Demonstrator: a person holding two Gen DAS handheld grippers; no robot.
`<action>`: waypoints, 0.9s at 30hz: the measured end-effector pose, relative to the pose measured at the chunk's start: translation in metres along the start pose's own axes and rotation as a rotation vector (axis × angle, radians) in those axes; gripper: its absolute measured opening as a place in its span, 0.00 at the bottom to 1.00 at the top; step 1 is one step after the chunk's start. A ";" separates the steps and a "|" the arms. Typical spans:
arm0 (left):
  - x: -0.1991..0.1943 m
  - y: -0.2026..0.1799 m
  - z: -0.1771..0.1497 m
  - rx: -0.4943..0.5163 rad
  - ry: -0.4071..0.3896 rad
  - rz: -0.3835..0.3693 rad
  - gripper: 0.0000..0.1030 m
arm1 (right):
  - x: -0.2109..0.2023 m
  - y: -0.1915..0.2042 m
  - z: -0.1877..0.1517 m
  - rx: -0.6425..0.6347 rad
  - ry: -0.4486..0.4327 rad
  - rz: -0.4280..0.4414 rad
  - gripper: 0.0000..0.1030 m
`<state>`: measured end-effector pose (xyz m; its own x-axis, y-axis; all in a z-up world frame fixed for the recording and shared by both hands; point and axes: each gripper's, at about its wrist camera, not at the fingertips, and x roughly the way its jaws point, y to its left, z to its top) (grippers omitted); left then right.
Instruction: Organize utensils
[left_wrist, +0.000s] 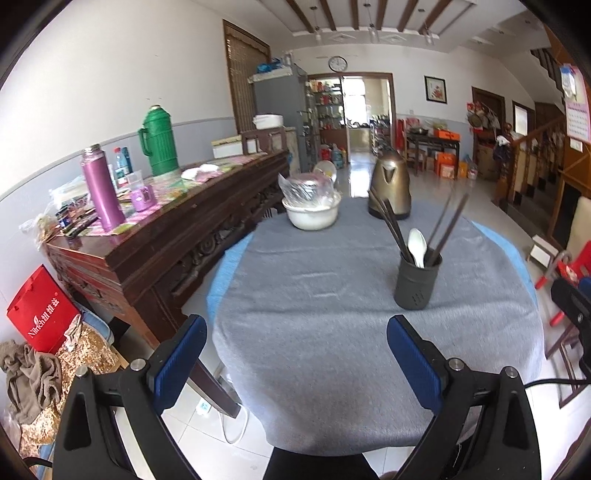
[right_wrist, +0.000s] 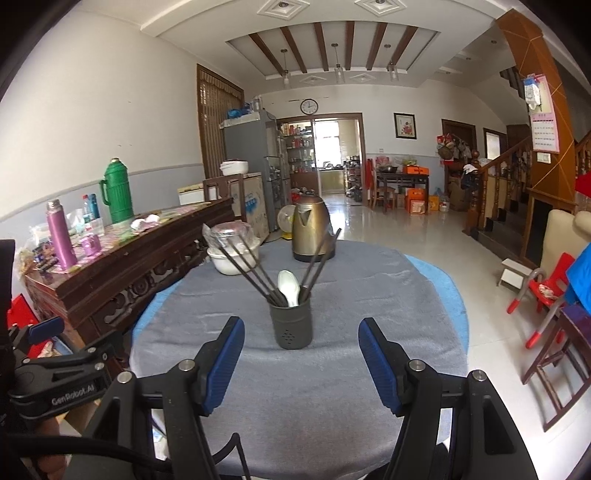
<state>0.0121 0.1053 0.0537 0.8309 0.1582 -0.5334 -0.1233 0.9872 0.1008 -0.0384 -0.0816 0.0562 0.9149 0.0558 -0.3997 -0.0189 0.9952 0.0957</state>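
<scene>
A dark grey utensil holder (left_wrist: 417, 282) (right_wrist: 290, 325) stands upright on the round table's grey cloth (left_wrist: 325, 314) (right_wrist: 295, 398). It holds several dark chopsticks (left_wrist: 391, 225) (right_wrist: 247, 266) and a white spoon (left_wrist: 417, 245) (right_wrist: 289, 288). My left gripper (left_wrist: 297, 326) is open and empty, above the table's near left part, with the holder ahead to its right. My right gripper (right_wrist: 301, 330) is open and empty, with the holder straight ahead between its fingers, a little beyond the tips.
A white bowl with a plastic-wrapped dish (left_wrist: 312, 206) (right_wrist: 232, 251) and a bronze kettle (left_wrist: 391, 184) (right_wrist: 312, 227) stand at the table's far side. A wooden sideboard (left_wrist: 159, 236) with flasks runs along the left. Red chairs (right_wrist: 543, 295) stand right.
</scene>
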 end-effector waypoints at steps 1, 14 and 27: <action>-0.002 0.003 0.002 -0.006 -0.009 0.004 0.95 | -0.002 0.001 0.001 0.001 0.002 0.006 0.66; -0.015 0.014 0.006 -0.033 -0.045 0.016 0.95 | -0.005 0.015 -0.002 -0.024 0.002 0.027 0.66; -0.020 0.023 0.008 -0.053 -0.057 0.023 0.95 | -0.008 0.021 0.001 -0.046 -0.014 0.027 0.66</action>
<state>-0.0032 0.1241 0.0739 0.8570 0.1809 -0.4826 -0.1698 0.9832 0.0670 -0.0456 -0.0617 0.0623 0.9194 0.0816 -0.3849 -0.0616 0.9960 0.0642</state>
